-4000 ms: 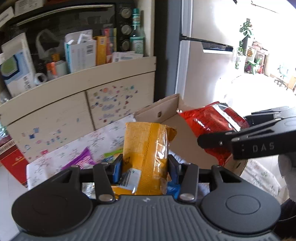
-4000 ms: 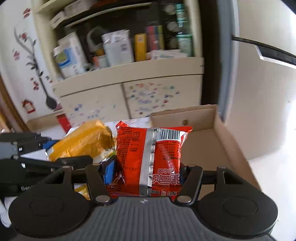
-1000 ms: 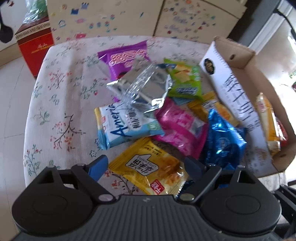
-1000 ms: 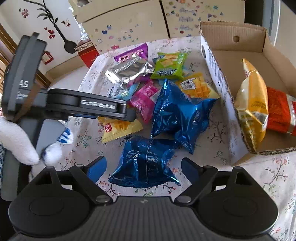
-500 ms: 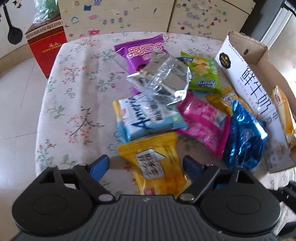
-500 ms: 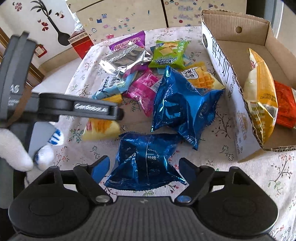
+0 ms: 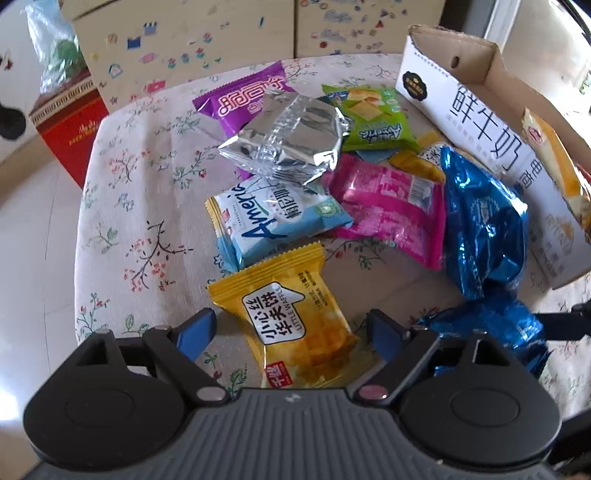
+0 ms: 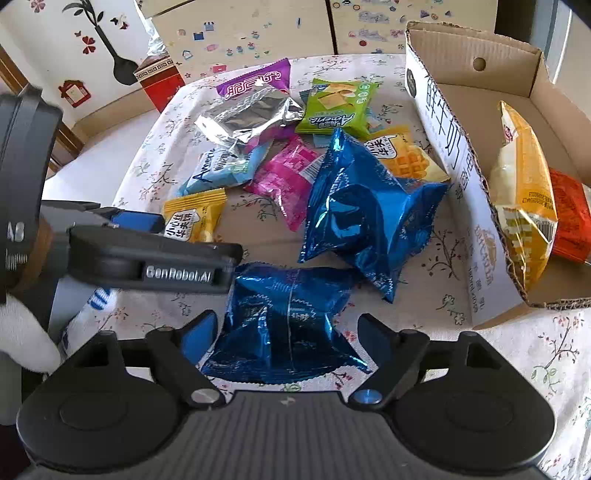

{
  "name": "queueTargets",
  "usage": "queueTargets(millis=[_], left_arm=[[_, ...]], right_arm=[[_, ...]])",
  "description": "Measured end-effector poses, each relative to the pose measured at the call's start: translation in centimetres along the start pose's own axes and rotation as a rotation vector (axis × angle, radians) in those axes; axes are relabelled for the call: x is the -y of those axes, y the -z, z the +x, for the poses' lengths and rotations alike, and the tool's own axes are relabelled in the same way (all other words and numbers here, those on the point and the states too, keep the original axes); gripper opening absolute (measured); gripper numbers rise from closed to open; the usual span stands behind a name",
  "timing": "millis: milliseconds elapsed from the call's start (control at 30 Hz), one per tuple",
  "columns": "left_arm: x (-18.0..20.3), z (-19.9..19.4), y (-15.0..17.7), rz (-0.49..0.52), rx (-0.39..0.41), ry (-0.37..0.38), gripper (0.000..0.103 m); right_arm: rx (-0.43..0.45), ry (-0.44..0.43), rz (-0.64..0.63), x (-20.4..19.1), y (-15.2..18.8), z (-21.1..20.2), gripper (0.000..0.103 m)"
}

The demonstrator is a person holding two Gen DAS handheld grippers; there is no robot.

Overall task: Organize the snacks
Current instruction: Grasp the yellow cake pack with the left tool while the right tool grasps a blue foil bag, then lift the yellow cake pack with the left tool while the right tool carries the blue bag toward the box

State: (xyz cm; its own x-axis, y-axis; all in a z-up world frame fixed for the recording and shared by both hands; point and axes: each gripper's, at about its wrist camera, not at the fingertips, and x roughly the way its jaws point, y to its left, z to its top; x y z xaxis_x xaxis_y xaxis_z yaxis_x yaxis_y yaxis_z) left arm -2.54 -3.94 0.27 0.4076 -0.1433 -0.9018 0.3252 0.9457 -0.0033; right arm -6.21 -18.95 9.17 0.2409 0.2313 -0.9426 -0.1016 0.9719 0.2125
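Observation:
Several snack packets lie on a floral tablecloth (image 7: 122, 206). My left gripper (image 7: 291, 332) is open, its fingers on either side of a yellow waffle packet (image 7: 291, 321), not closed on it. My right gripper (image 8: 284, 332) is open around a blue foil bag (image 8: 284, 325) that lies flat. A second blue bag (image 8: 362, 218) lies beyond it. The cardboard box (image 8: 454, 155) on the right holds a yellow-orange bag (image 8: 524, 195) and a red packet (image 8: 569, 218). The left gripper also shows in the right wrist view (image 8: 140, 225).
Further back lie a silver foil packet (image 7: 284, 140), purple (image 7: 243, 96), green (image 7: 373, 118), pink (image 7: 391, 199) and light-blue (image 7: 273, 221) packets, and another yellow waffle packet (image 8: 399, 155). A stickered cabinet (image 7: 258, 33) and a red box (image 7: 66, 125) stand behind the table.
Four seconds ago each gripper held a bag; both bags now lie in the box. Over the last second both open grippers have come down closer over the yellow packet and the blue bag.

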Motion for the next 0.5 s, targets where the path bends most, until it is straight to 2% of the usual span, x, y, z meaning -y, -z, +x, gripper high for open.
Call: queueTargets(millis=[100,200,267,367,500], left_arm=[[-0.1,-0.5,0.1,0.005,0.023,0.013,0.062],[-0.8,-0.7,0.1,-0.015,0.030,0.028,0.050],[-1.1,-0.9,0.1,-0.026,0.033,0.035,0.046],[-1.5,-1.2,0.2,-0.036,0.038,0.053,0.045],[-1.1,-1.9,0.7,0.004,0.061,0.034,0.043]], right_arm=[[0.005,-0.010,-0.013,-0.1,0.0,-0.1,0.074],[0.014,-0.010,-0.047,-0.5,0.2,-0.2,0.071],[0.019,-0.013,-0.058,-0.6,0.3,-0.4,0.066],[0.036,-0.022,-0.063,-0.6,0.2,-0.8,0.065],[0.047,-0.029,-0.076,-0.7,0.3,-1.0,0.065]])
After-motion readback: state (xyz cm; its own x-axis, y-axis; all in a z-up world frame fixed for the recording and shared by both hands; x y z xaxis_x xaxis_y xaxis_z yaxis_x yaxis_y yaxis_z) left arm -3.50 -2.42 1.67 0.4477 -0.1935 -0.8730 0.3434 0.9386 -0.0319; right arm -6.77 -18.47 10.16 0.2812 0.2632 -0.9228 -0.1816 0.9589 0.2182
